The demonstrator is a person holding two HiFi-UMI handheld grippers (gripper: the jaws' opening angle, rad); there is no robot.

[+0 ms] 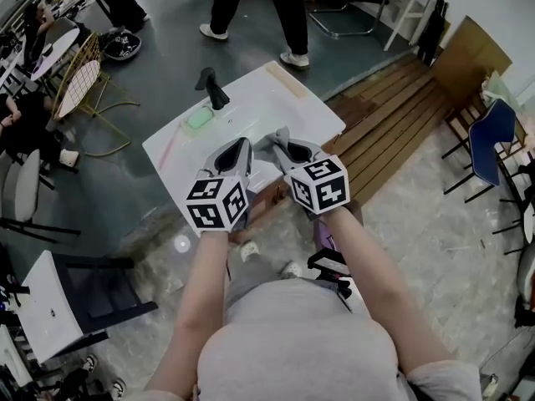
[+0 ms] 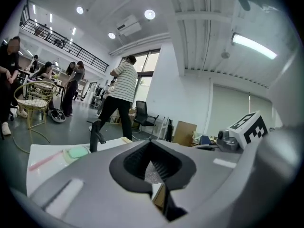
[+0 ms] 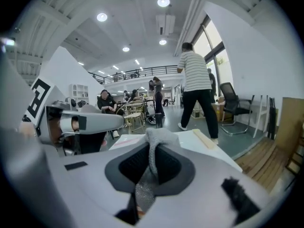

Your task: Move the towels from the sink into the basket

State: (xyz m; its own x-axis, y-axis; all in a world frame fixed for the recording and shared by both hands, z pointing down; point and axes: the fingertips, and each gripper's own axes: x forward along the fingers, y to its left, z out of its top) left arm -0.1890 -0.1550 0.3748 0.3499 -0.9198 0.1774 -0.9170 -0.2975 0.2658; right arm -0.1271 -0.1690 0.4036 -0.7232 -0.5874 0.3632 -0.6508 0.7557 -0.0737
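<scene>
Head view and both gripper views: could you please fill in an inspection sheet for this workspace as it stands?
Surface: white sink counter, standing on a grey floor.
Job's things: grey towel held up over the counter; no basket seen.
Clutter: black faucet, green soap-like bar and thin pink stick on the counter.
Grippers: right gripper shut on the towel; left gripper with jaws together, nothing between them.
Cables: nothing seen.
Surroundings: people standing beyond the counter, gold wire chair to one side, wooden slatted platform to the other.
</scene>
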